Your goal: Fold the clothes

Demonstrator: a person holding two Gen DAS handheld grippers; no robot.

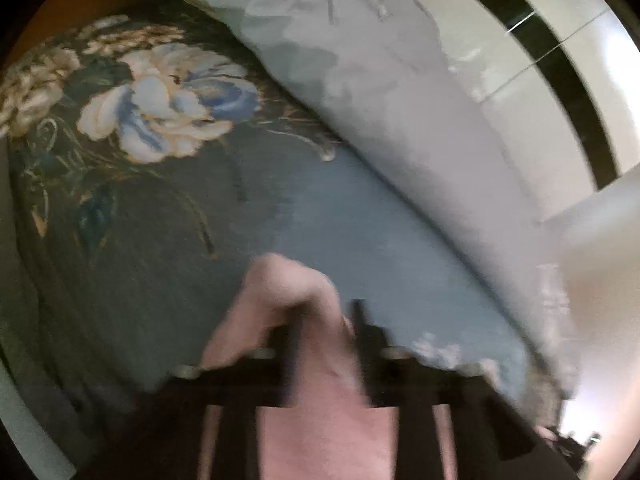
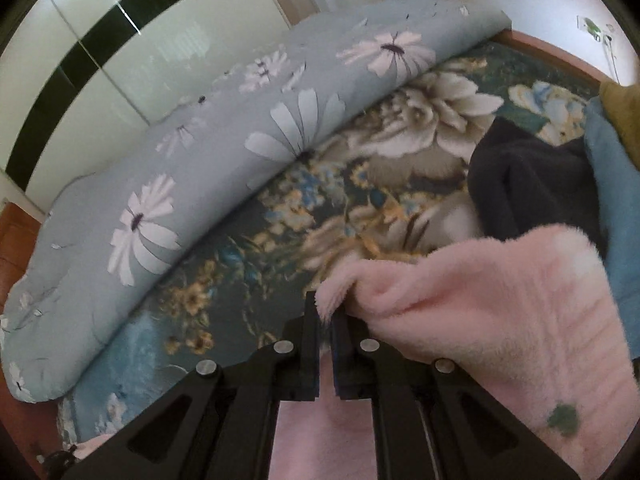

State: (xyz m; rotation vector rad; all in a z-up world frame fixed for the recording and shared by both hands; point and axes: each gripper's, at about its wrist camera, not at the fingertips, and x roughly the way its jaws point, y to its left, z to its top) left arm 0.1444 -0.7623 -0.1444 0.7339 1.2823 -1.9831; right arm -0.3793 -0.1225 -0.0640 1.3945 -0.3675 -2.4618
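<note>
A fluffy pink garment (image 2: 492, 312) lies on the dark floral bed sheet (image 2: 256, 256). My right gripper (image 2: 326, 312) is shut on an edge of it; pink fleece bunches between the fingers and spreads to the right, with a small green patch (image 2: 563, 420) low down. In the blurred left wrist view my left gripper (image 1: 320, 320) is shut on a fold of the same pink garment (image 1: 304, 300), which rises between the fingers above the sheet (image 1: 160, 220).
A rolled light-blue daisy quilt (image 2: 192, 168) runs along the far side of the bed and also shows in the left wrist view (image 1: 380, 100). A dark garment (image 2: 528, 184) and a blue one (image 2: 612, 208) lie at right. White wardrobe doors (image 2: 120, 40) stand behind.
</note>
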